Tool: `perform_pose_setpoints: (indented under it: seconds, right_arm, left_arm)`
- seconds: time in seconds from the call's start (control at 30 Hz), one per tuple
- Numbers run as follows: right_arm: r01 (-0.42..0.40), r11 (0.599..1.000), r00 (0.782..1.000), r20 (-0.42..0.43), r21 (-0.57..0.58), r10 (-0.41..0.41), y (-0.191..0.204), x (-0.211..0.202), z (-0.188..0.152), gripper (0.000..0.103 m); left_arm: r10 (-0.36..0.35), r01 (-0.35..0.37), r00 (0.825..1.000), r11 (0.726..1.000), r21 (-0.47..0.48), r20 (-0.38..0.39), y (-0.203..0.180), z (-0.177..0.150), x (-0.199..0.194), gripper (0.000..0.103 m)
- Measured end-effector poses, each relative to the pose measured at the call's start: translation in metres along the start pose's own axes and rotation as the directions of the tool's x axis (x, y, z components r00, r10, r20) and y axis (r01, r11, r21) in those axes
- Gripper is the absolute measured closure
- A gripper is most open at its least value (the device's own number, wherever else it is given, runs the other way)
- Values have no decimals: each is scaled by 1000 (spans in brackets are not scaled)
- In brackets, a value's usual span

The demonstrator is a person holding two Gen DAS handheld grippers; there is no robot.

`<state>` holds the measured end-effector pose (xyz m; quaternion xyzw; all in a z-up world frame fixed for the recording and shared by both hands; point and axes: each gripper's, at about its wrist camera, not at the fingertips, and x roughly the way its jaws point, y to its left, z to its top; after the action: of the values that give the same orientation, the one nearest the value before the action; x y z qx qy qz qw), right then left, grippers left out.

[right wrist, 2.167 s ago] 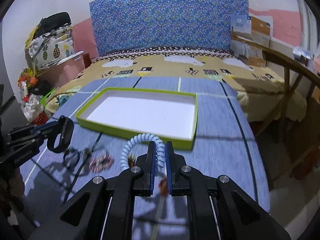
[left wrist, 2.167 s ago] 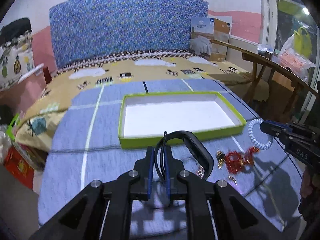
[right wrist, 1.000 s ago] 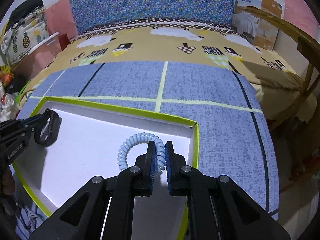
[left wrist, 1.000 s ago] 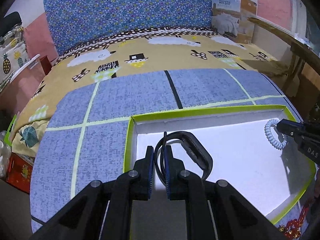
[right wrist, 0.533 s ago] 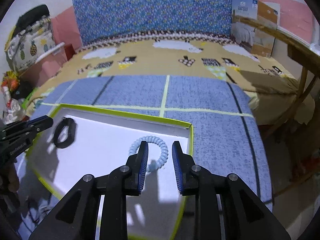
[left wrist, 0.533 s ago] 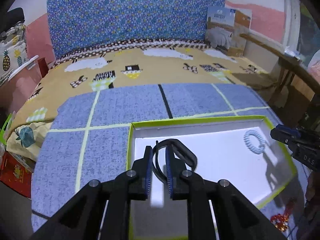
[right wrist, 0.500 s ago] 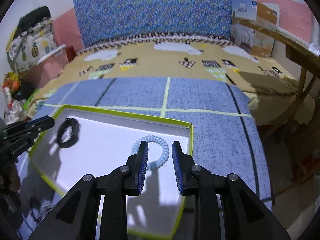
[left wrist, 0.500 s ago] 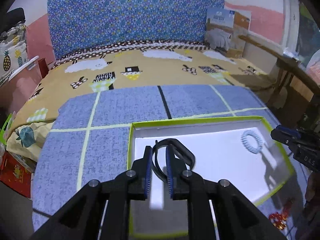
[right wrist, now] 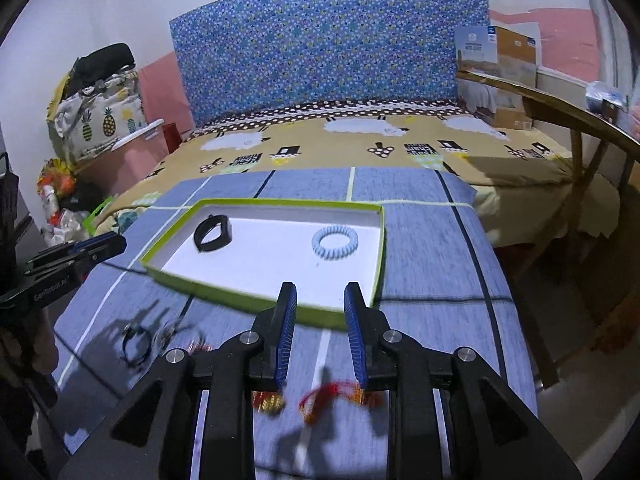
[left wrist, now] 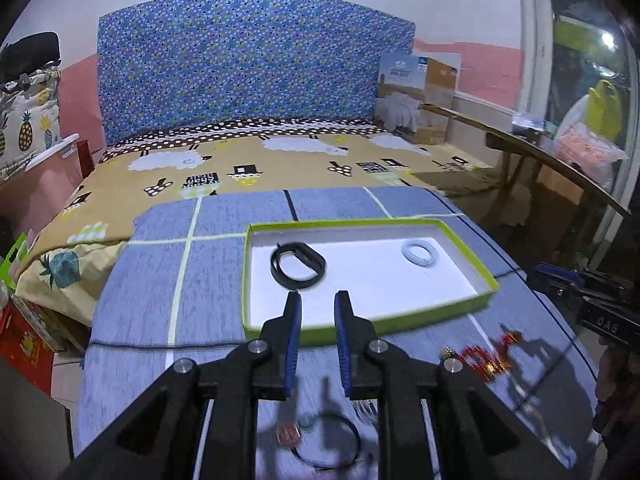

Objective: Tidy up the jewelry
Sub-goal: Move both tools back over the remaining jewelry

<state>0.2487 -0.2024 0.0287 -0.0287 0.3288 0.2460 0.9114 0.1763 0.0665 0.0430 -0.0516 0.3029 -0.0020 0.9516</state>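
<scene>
A green-rimmed white tray (left wrist: pixel 360 330) (right wrist: pixel 224 288) lies on the blue cloth. Inside it a black band (left wrist: pixel 316 258) (right wrist: pixel 218 224) rests at the left and a pale blue coil ring (left wrist: pixel 405 254) (right wrist: pixel 334 257) at the right. My left gripper (left wrist: pixel 317 296) hovers over the tray's near edge, its jaws opening with nothing between them. My right gripper (right wrist: pixel 320 286) stands open and empty over the tray's near right corner. On the cloth in front of the tray lie a red ornament (left wrist: pixel 484 360) (right wrist: pixel 320 400), a black cord with a copper pendant (left wrist: pixel 288 432) and a small black ring (right wrist: pixel 136 346).
The blue cloth (left wrist: pixel 160 300) covers the foot of a bed with a sheep-print sheet (left wrist: pixel 280 160) and a blue headboard. A wooden frame (right wrist: pixel 580 128) stands to the right. Bags (right wrist: pixel 96 120) are piled at the left. A cardboard box (left wrist: pixel 420 96) leans at the far right.
Both grippers let go of their pieces in the tray and pulled back and up toward me. The black band and the blue coil now lie free on the tray floor.
</scene>
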Motion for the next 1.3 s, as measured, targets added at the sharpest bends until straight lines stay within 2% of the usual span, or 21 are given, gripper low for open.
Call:
perform_pose_setpoints:
  seconds: [0.2, 0.47, 0.67, 0.8, 1.03, 1.3]
  right_arm:
    - [-2, 1000, 1000, 11, -6, 2, 10, -26, -26, 78]
    - [-25, 1000, 1000, 7, 1, 25, 16, -42, -50, 78]
    - [-49, 999, 999, -15, -1, 49, 18, -38, -59, 78]
    - [-66, 998, 997, -26, -4, 66, 20, -34, -63, 69]
    - [-90, 996, 995, -52, -15, 89, 24, -22, -65, 68]
    - [-104, 993, 991, -92, -53, 99, 30, -2, -64, 68]
  left_arm:
    - [-28, 28, 999, 1000, 9, 16, -7, -21, -27, 86]
    - [-56, 56, 998, 998, 23, 5, -16, -46, -46, 85]
    - [-78, 79, 997, 996, 32, -7, -23, -59, -49, 77]
    - [-97, 98, 995, 994, 50, -17, -30, -60, -47, 77]
    - [-126, 131, 990, 988, 87, -61, -41, -62, -30, 76]
    - [-163, 181, 977, 975, 129, -140, -50, -58, 4, 76]
